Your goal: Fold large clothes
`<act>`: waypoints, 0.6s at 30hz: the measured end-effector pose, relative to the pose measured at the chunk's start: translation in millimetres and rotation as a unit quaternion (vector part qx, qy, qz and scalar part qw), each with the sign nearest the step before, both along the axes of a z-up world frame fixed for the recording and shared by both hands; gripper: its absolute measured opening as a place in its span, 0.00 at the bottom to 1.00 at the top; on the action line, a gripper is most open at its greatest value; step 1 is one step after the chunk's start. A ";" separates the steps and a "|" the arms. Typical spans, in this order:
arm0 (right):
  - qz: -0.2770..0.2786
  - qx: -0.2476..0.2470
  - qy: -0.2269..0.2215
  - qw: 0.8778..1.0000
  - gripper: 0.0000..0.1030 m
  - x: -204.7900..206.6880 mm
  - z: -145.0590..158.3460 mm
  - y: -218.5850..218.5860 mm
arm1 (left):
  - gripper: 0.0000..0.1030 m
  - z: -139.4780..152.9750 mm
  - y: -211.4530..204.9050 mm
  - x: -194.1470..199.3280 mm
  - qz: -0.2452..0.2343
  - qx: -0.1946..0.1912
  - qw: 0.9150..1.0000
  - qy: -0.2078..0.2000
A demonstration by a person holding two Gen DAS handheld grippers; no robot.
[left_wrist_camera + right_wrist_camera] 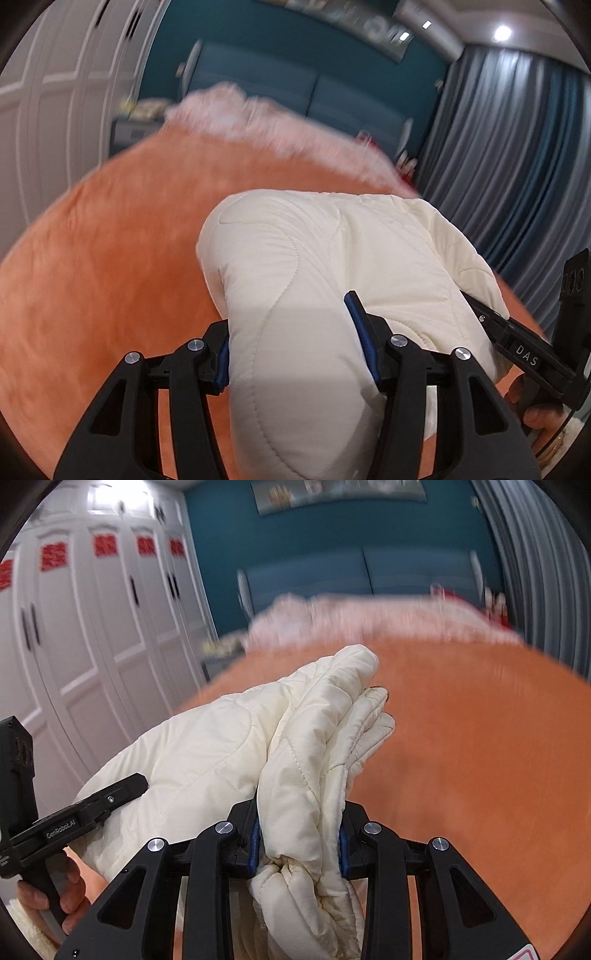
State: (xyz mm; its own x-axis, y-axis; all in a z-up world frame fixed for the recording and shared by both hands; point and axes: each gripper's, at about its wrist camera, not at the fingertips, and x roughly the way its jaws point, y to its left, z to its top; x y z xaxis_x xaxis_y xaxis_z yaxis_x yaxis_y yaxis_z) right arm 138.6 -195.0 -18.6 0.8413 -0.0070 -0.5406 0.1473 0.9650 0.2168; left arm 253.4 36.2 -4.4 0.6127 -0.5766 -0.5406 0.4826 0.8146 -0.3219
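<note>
Jacket folding was the step in hand, as I judged it: both of my grippers gripped a cream quilted jacket (325, 266) and held it over an orange bedspread (110, 258). My left gripper (295, 354) was clenched on a thick padded fold of it, the fabric bulging up between the blue pads. My right gripper (301, 843) was clamped on several bunched layers at the other end, with a sleeve or edge trailing toward the far side of the bed. The two grippers sat near each other, each visible at the edge of the other's view. A pink fluffy blanket (369, 616) lay at the far end of the bed, blurred. The jacket looked bundled, not yet flat. I judged the next move called for laying it down on the bedspread and smoothing the layers before letting go, keeping both grips even so the padding would not slide apart.
</note>
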 end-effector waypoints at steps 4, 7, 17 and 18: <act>-0.019 0.010 0.050 0.999 0.42 -0.1 -49.1 4.4 | 0.63 -44.3 7.4 -6.5 0.017 0.014 0.999 0.029; -0.029 0.037 0.057 0.997 0.48 -11.2 -50.2 5.2 | 0.68 -43.5 10.8 -14.5 0.026 0.035 0.998 0.043; -0.022 -0.053 0.040 0.998 0.34 -55.8 28.2 16.0 | 0.77 23.0 25.7 -22.8 0.117 0.109 0.981 0.105; -0.016 -0.058 0.045 0.997 0.26 -47.5 34.9 17.5 | 0.77 28.2 21.5 -20.5 0.117 0.109 0.981 0.105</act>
